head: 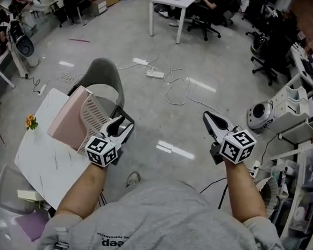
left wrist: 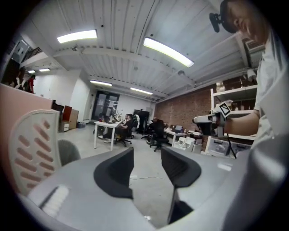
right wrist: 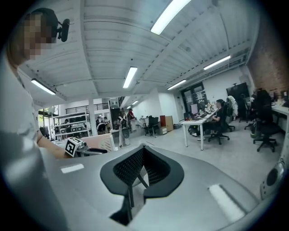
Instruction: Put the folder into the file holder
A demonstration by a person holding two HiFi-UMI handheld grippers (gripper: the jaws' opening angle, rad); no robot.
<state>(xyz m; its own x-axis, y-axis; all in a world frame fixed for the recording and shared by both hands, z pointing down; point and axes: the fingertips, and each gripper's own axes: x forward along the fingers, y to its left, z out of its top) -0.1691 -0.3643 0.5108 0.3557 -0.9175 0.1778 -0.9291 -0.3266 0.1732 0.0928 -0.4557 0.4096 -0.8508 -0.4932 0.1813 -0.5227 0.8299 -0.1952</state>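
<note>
A pink folder [head: 66, 119] stands upright on the white table [head: 45, 161] at the left, against the white perforated file holder [head: 92, 115]. Whether it sits fully inside the holder I cannot tell. My left gripper [head: 123, 125] hangs just right of the holder, off the table's edge, jaws open and empty [left wrist: 146, 155]. The left gripper view shows the holder's perforated side [left wrist: 32, 149] and the folder [left wrist: 18, 113] at its left edge. My right gripper [head: 207, 116] is held over the floor, far from the table, jaws shut on nothing [right wrist: 142, 151].
A grey chair [head: 103, 77] stands behind the table. A small yellow flower [head: 31, 121] and sticky notes [head: 28, 195] lie on or near the table. Cables [head: 170, 85] trail across the floor. White equipment [head: 287, 110] and shelves fill the right side.
</note>
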